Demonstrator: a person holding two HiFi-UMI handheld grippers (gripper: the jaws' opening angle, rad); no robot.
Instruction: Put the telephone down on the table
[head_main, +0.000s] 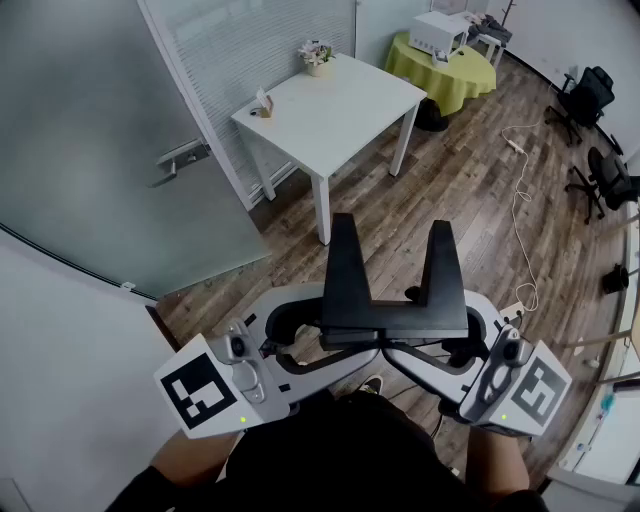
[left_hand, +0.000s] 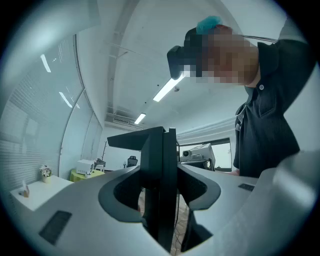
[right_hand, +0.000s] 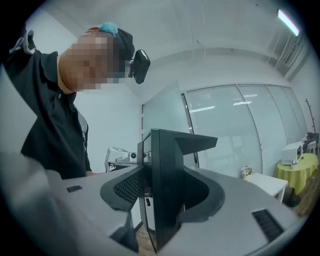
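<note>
Head view, lower centre: the black telephone (head_main: 395, 300), a flat base with two upright prongs, is held in the air in front of the person. The left gripper (head_main: 318, 338) pinches its left end and the right gripper (head_main: 470, 335) its right end. Each gripper view shows the jaws pressed against the dark slab that stands between them.

Upper centre: a white square table (head_main: 340, 110), well apart from the telephone. It carries a small flower pot (head_main: 317, 58) at its far corner and a small pale object (head_main: 264, 103) at its left corner. Wooden floor (head_main: 450, 190) lies between the telephone and the table.

Left: a frosted glass door (head_main: 90, 150) with a metal handle (head_main: 180, 158).

Top right: a round table (head_main: 455, 70) under a yellow-green cloth, bearing a white appliance (head_main: 438, 33).

Right edge: two black office chairs (head_main: 580, 98). A white cable (head_main: 520, 200) trails across the floor.
</note>
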